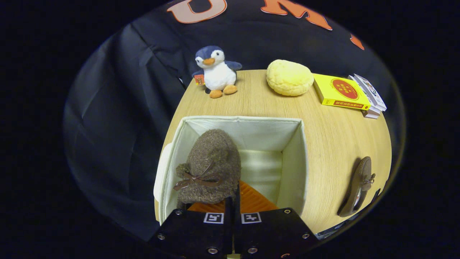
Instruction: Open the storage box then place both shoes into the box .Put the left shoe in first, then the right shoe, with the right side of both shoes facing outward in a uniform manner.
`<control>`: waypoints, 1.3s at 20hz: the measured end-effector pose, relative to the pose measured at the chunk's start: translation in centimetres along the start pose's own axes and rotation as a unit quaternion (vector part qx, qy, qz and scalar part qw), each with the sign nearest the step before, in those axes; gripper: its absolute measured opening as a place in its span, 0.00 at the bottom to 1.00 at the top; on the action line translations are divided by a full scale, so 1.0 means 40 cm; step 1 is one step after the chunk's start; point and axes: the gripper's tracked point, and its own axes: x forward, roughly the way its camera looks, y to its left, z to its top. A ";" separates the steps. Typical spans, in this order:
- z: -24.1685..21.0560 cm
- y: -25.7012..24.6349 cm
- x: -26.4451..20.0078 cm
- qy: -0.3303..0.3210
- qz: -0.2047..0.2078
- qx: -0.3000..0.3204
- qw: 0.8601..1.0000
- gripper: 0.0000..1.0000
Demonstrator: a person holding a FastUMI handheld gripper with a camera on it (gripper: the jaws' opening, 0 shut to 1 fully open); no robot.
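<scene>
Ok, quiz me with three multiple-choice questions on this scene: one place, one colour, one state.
1. The loose shoe lies: A in the box, B on the table right of the box, C by the penguin.
2. The top book is: A yellow, B green, C white.
3. The gripper jaws are: A wide apart, B shut on the other shoe, C shut on the penguin.
B, it rests on bare wood; A, its cover shows yellow; B, they pinch it inside the open box.
</scene>
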 end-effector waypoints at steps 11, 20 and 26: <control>-0.131 0.049 0.152 0.101 -0.001 -0.018 0.995 0.13; -0.109 0.127 -0.024 0.074 0.147 -0.025 0.986 0.79; -0.036 0.072 -0.247 -0.015 0.223 -0.055 0.973 0.97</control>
